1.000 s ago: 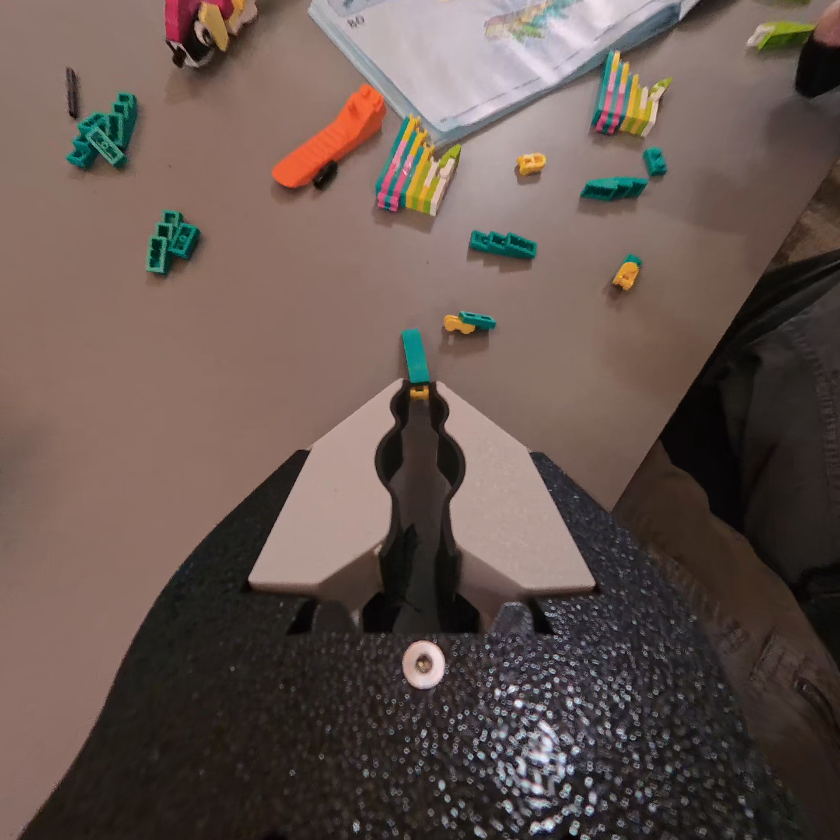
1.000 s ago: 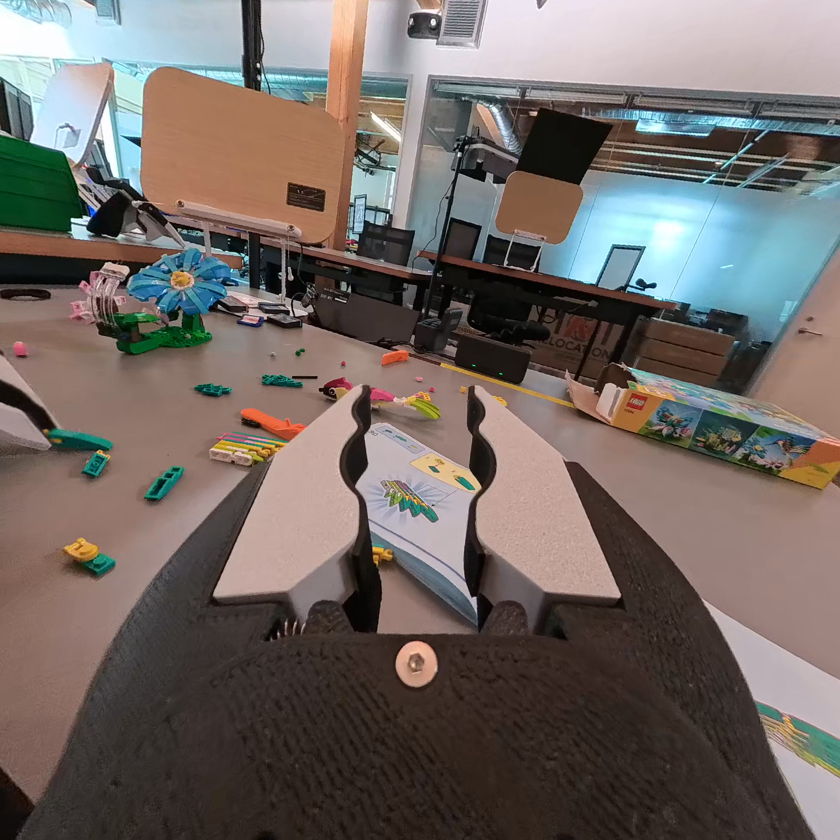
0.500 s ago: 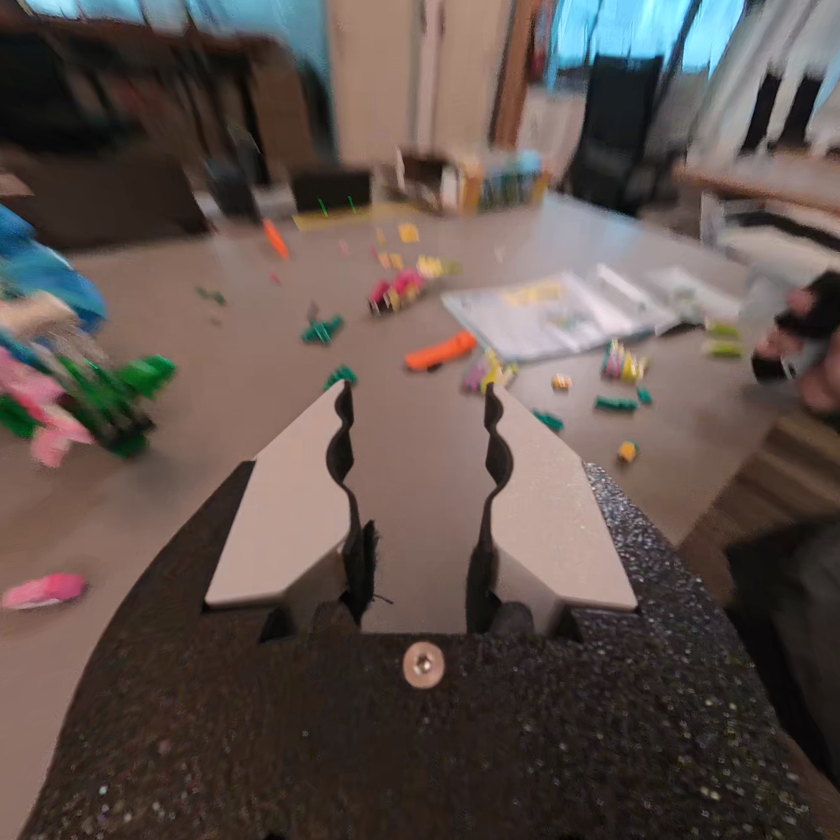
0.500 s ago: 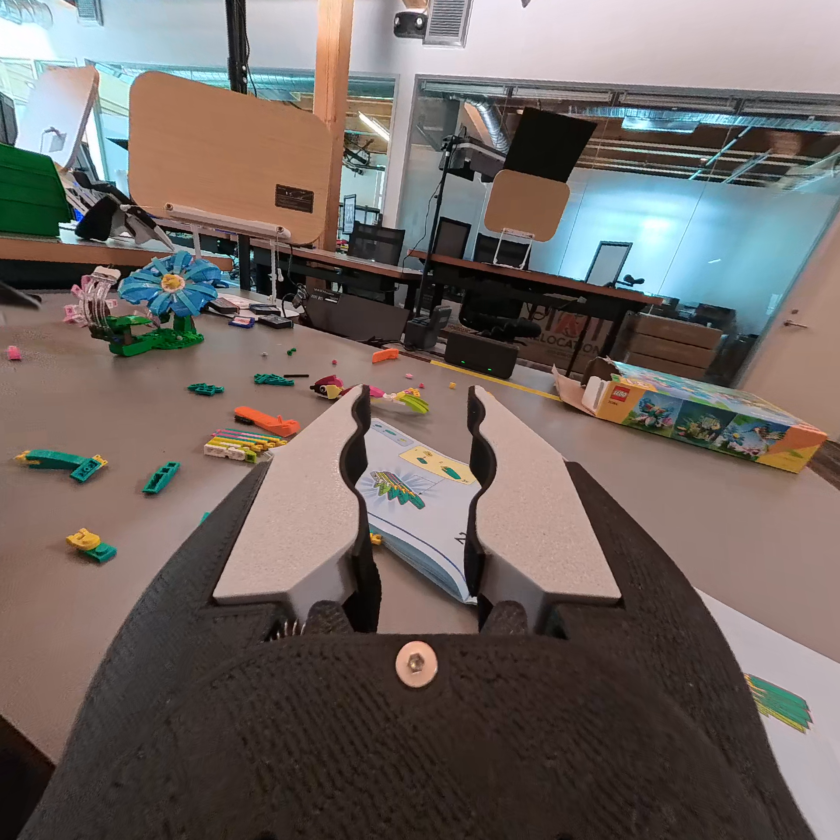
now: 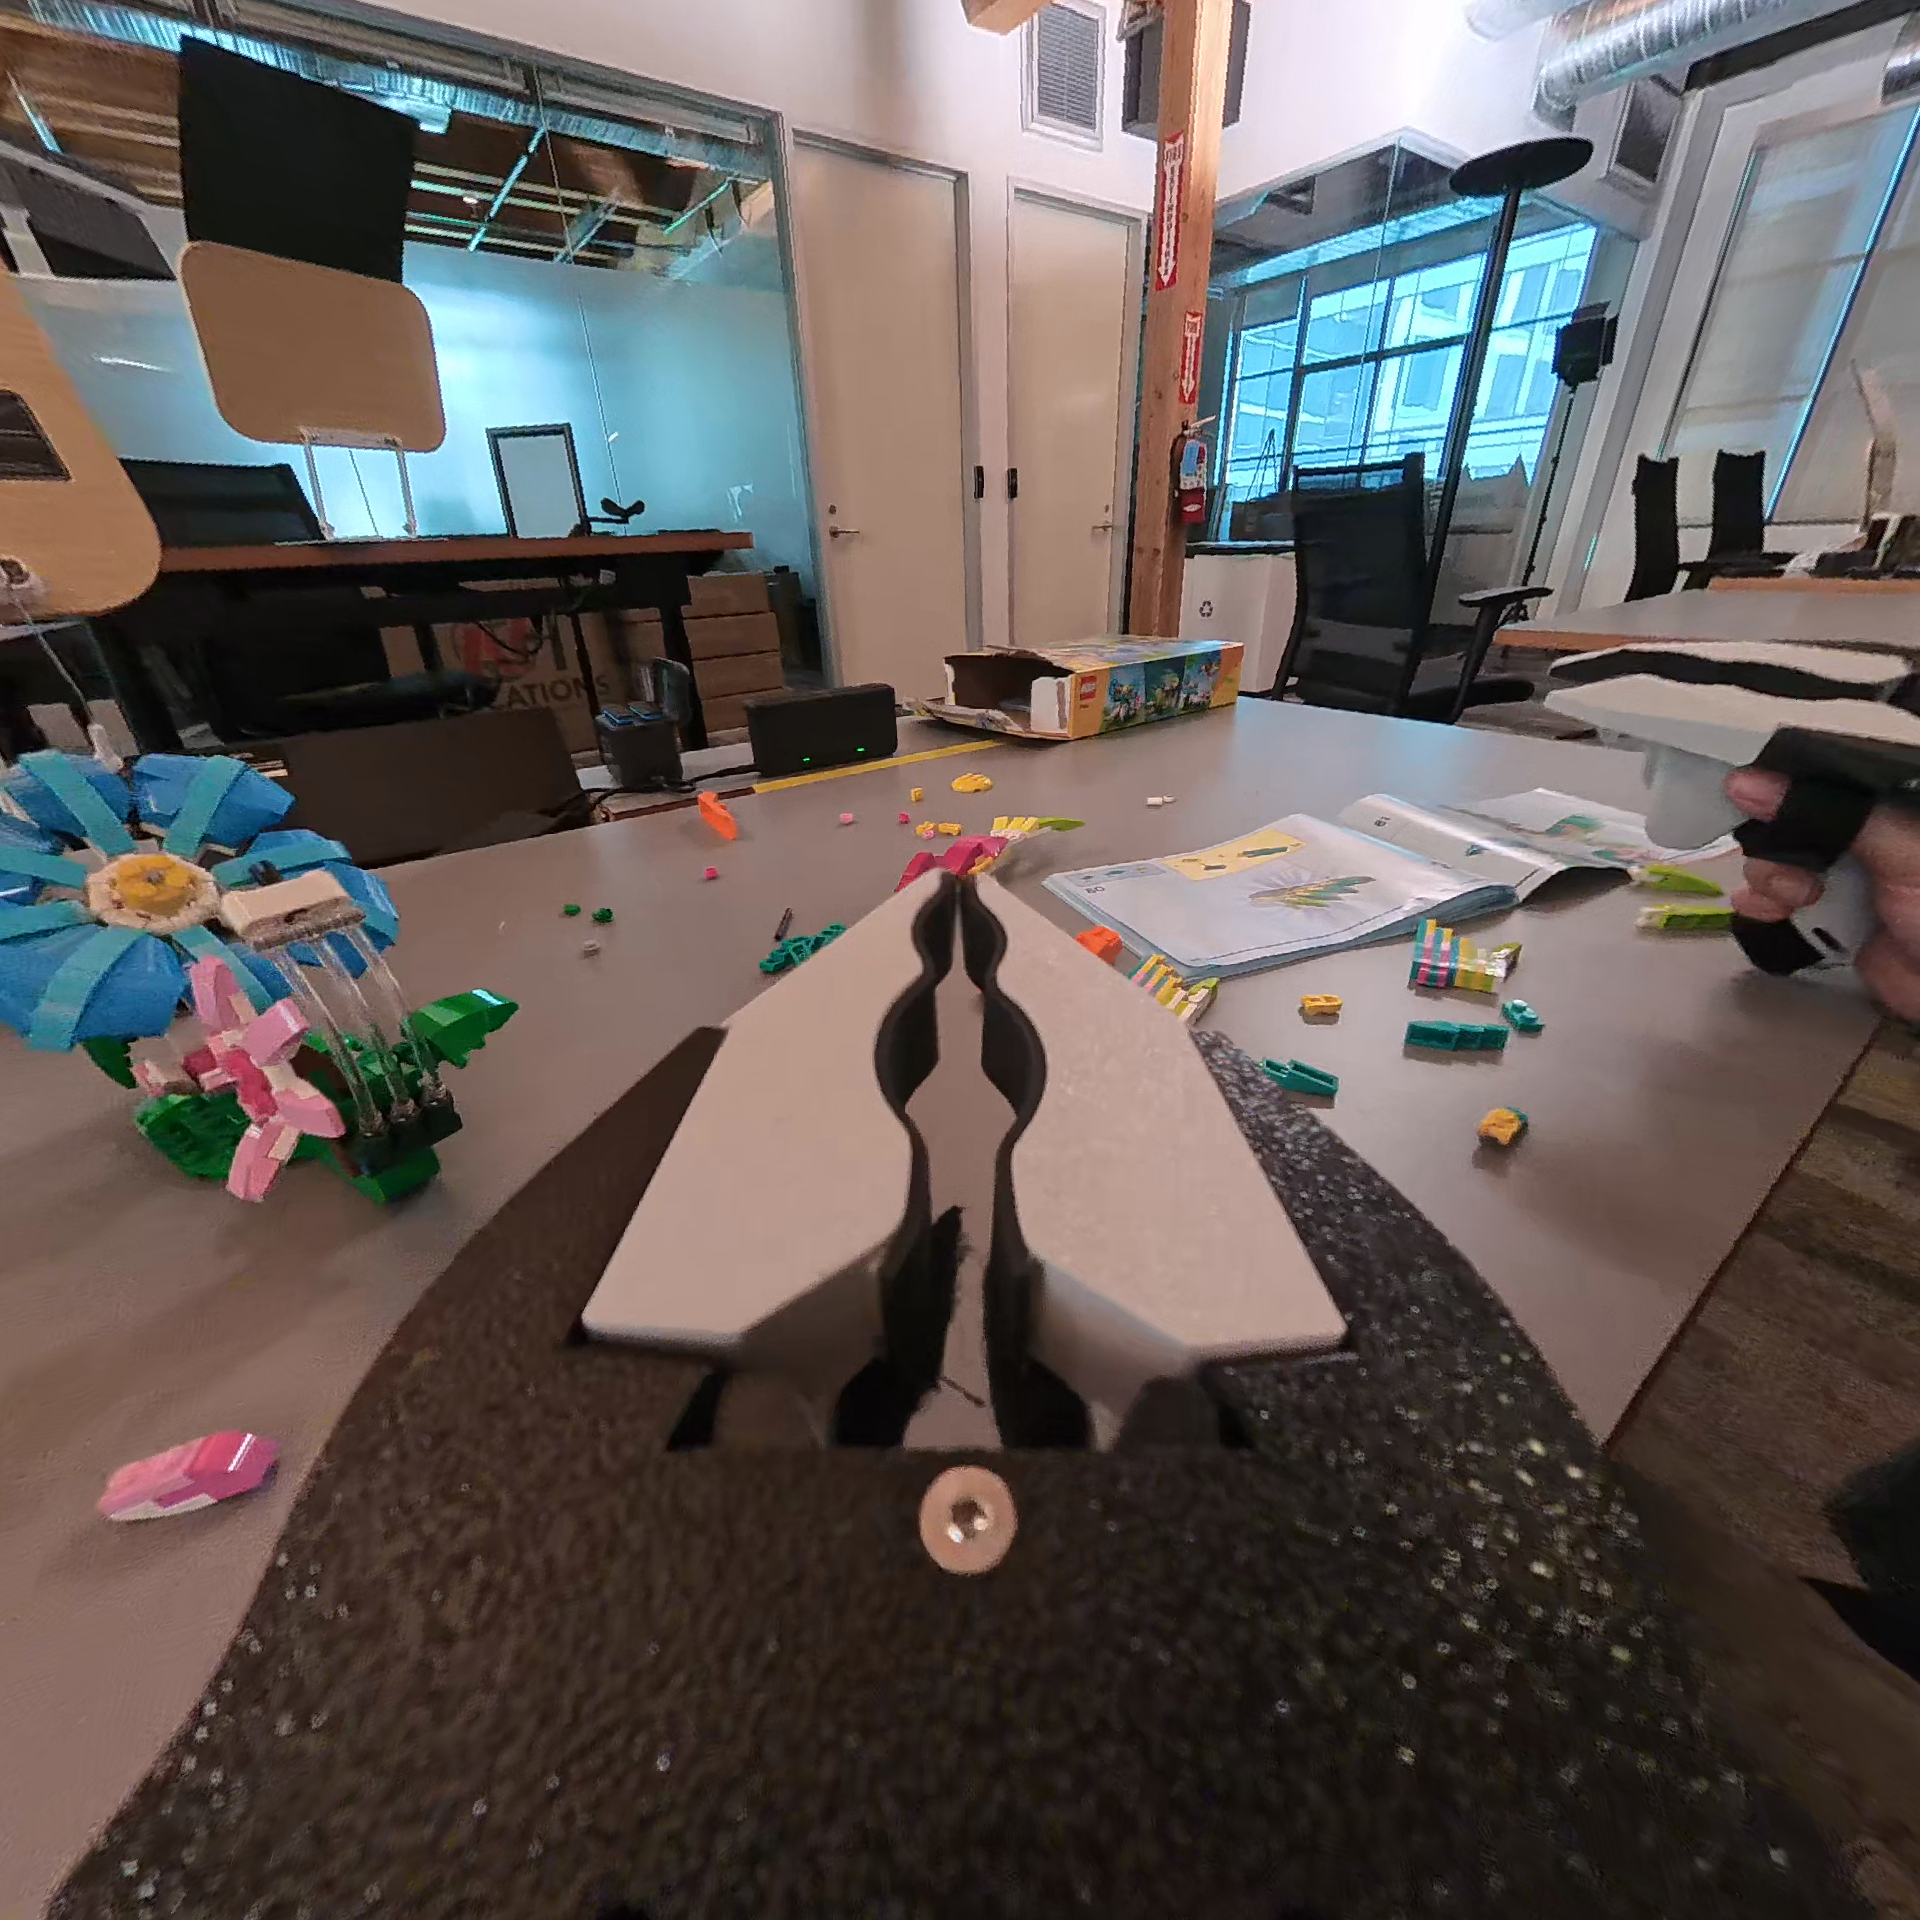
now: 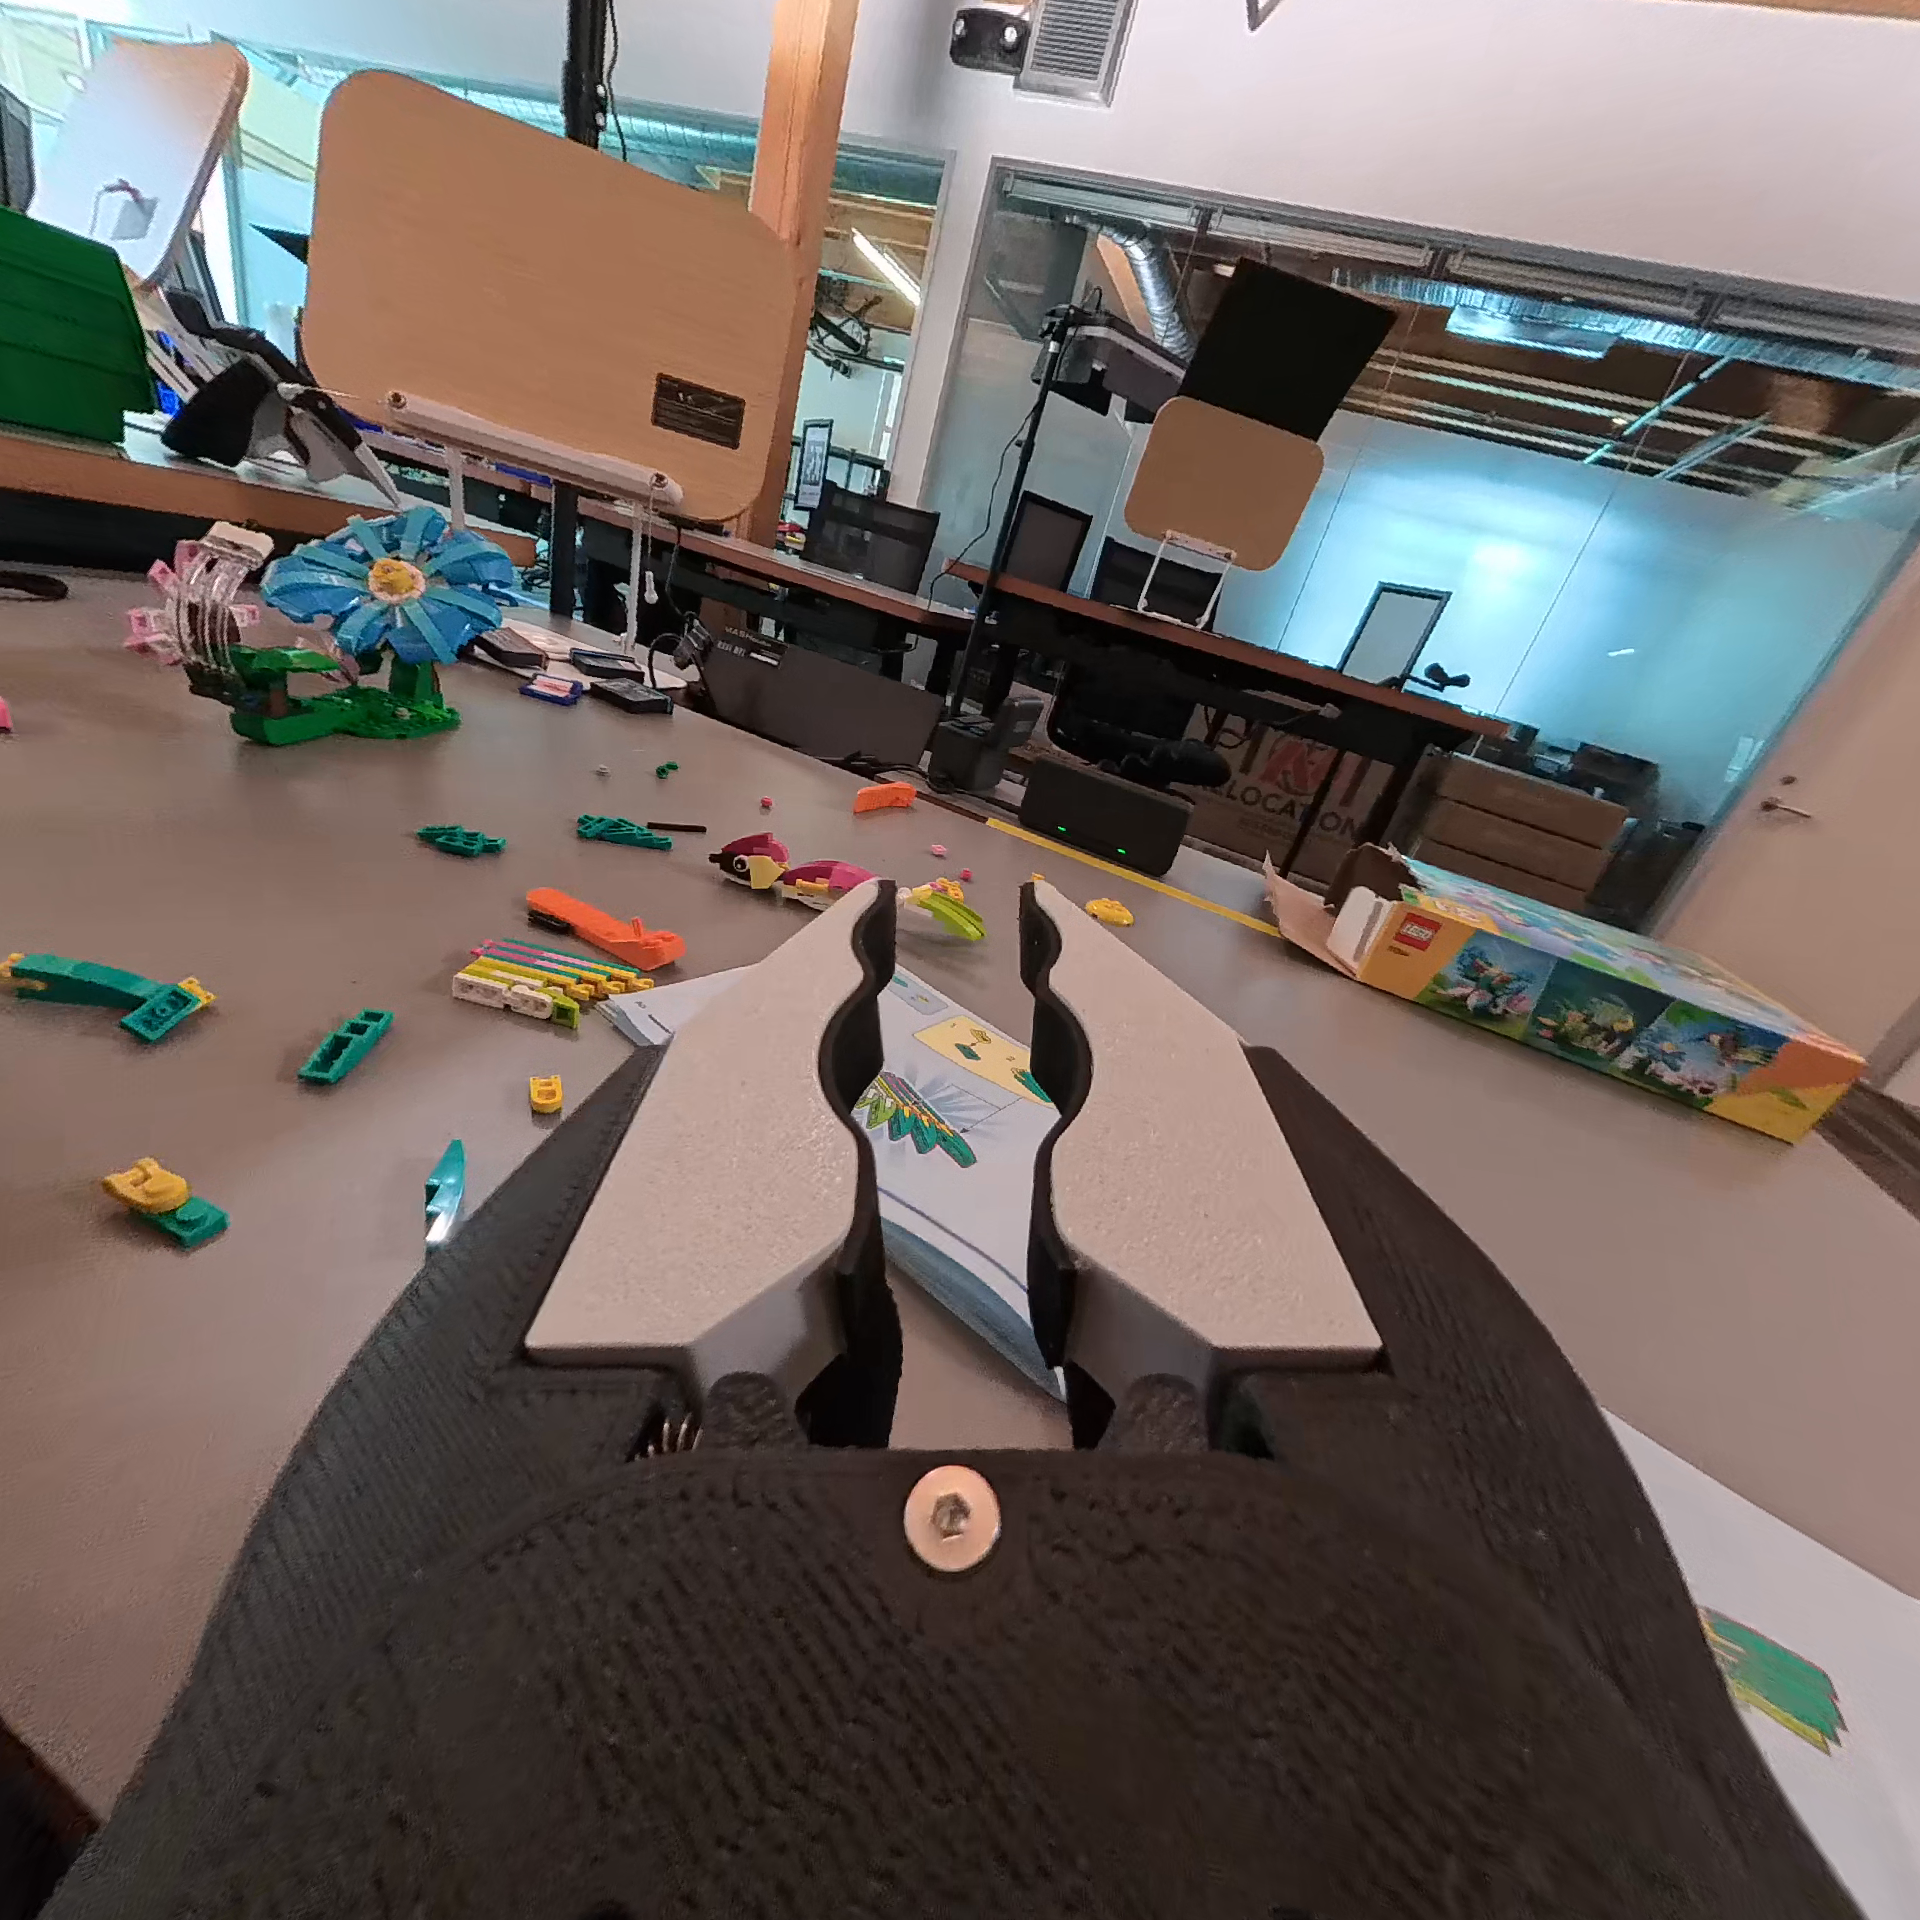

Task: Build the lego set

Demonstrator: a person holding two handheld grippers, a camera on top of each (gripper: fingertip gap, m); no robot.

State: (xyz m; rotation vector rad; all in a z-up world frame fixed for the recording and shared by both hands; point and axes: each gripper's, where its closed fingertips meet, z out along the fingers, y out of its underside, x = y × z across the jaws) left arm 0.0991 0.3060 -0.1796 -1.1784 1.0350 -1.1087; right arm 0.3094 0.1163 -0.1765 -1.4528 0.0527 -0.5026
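My left gripper (image 5: pixel 958 896) is shut and empty, held above the grey table (image 5: pixel 1558 1195). My right gripper (image 6: pixel 962 896) is open and empty, low over the instruction booklet (image 6: pixel 935 1101); it also shows at the right edge of the left wrist view (image 5: pixel 1725 691), held by a gloved hand (image 5: pixel 1860 894). A teal and yellow piece (image 6: pixel 104 987) lies on the table at the left. A striped wing assembly (image 6: pixel 540 971) lies by the orange brick separator (image 6: pixel 603 925). A second striped wing (image 5: pixel 1460 956) lies by the booklet (image 5: pixel 1299 894). The pink bird body (image 6: pixel 790 868) lies beyond.
A built blue flower model (image 5: pixel 156 904) stands at the left. Loose teal bricks (image 5: pixel 1455 1034) and a yellow and teal piece (image 6: pixel 166 1200) lie scattered. An opened set box (image 6: pixel 1590 997) lies at the back right. A pink piece (image 5: pixel 187 1470) lies near the left.
My left gripper let go of the teal and yellow piece, opened, rose and tilted up, then shut empty. My right gripper shifted and tilted slightly, still open.
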